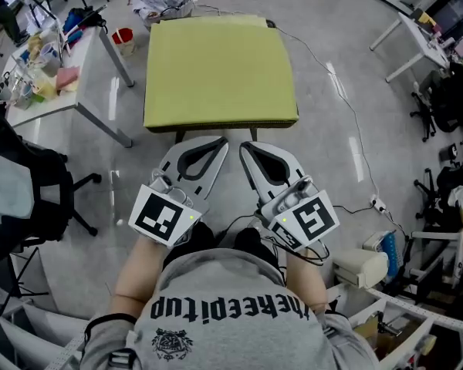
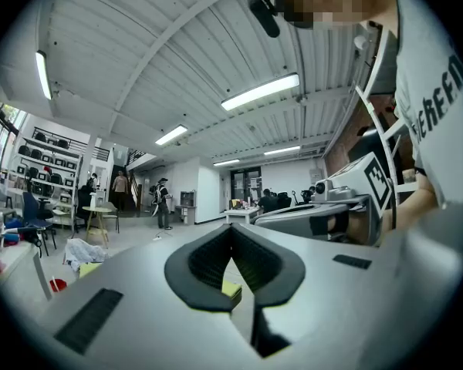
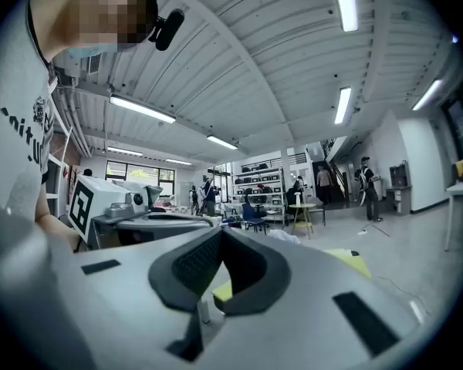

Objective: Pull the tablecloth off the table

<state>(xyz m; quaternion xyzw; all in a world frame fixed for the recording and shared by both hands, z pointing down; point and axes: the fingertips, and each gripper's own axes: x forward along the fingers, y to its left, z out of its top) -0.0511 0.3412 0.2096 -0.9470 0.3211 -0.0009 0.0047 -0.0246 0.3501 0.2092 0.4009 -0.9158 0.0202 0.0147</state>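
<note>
Both grippers, left [image 1: 203, 154] and right [image 1: 259, 159], pressed together, empty, level, near the yellow tablecloth [image 1: 217, 71] on table.

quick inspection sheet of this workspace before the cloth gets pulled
surface: table fully covered, only its legs show
job's things: yellow-green tablecloth lying flat, not yet pulled
clutter: nothing seen on the tablecloth
grippers: left gripper and right gripper both shut, empty, side by side, short of the tablecloth's near edge
cables: white cable runs over the floor from the table's far right corner to a power strip
surroundings: crowded desk and chair at left, red bucket beside the desk
</note>
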